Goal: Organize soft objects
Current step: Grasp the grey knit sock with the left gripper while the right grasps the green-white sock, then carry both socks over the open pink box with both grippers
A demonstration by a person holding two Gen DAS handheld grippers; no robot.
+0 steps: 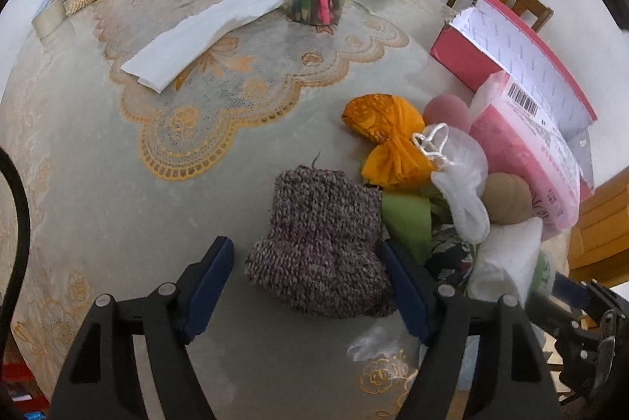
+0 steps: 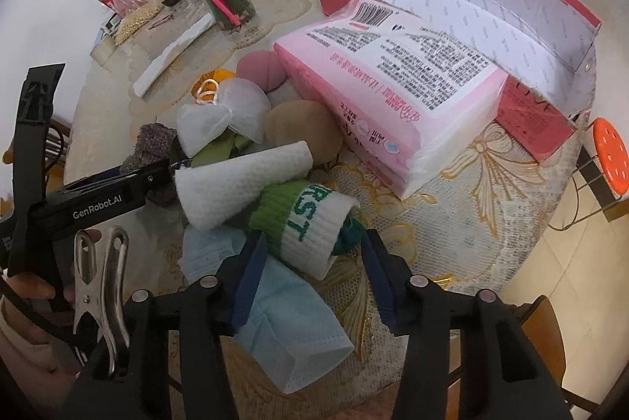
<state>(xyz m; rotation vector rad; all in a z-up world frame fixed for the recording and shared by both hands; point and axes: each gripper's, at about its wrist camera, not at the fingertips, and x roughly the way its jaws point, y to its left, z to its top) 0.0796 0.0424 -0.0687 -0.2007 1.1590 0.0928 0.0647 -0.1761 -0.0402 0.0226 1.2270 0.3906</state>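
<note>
Lace-clothed table (image 1: 98,184) — left fingers (image 1: 306,255) open astride knitted sock (image 1: 322,235), right fingers (image 2: 310,247) around rolled sock (image 2: 310,223).

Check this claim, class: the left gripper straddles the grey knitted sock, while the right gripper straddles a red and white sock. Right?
Not quite. In the right wrist view, the sock between the right gripper fingers is green and white, not red and white.

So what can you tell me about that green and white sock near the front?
The green and white sock is rolled into a soft ribbed bundle: a green cuff, a white band with green letters "RST", dark green fabric at its end. It lies tilted on a blue face mask, against a rolled white cloth. The right gripper straddles it; whether the pads press it is unclear.
</note>
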